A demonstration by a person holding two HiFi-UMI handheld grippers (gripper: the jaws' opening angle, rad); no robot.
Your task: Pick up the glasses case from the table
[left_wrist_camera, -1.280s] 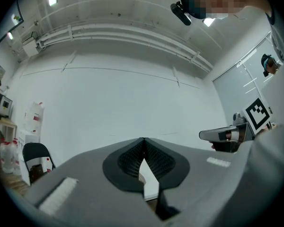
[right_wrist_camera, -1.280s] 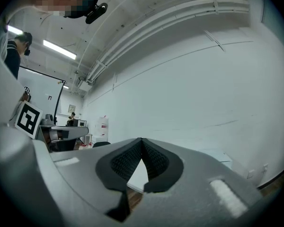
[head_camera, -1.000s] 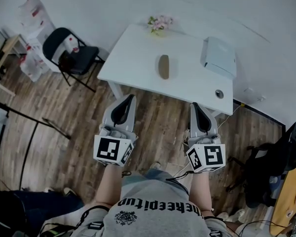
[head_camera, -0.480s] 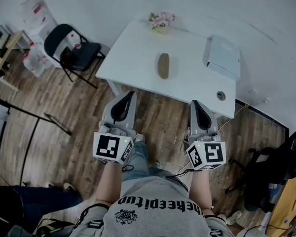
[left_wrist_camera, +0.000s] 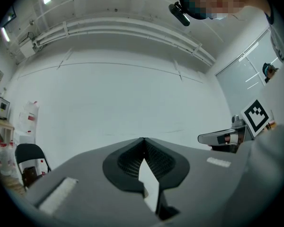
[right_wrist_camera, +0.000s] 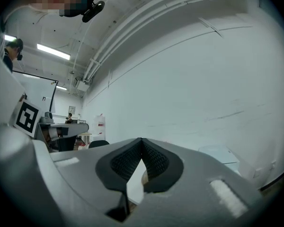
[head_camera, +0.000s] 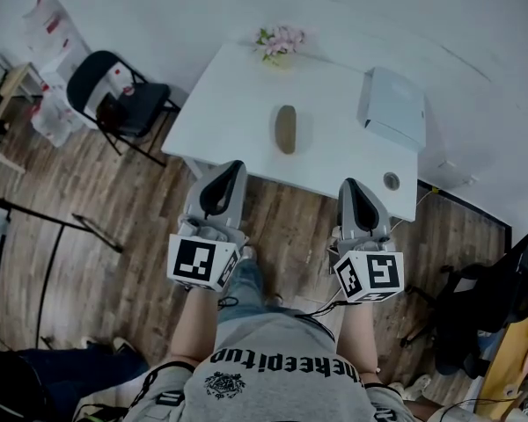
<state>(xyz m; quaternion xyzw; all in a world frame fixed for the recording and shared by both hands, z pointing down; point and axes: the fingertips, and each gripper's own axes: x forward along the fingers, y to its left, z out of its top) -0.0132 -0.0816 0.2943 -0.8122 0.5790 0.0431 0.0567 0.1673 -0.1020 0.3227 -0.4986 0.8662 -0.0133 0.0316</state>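
With my left gripper (head_camera: pixel 232 169) and right gripper (head_camera: pixel 348 186) both closed on nothing at lower centre, near the table (head_camera: pixel 233 104) edge, I could shove the glasses case (head_camera: pixel 286 128), lying mid-table above them, away unless the jaws open first.

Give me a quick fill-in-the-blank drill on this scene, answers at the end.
1. The glasses case lies on the white table, gripped by ____ hand-held gripper.
2. The left hand-held gripper and the right hand-held gripper both have their jaws ____.
3. The chair beside the table is ____ in colour.
Missing words: neither; shut; black.
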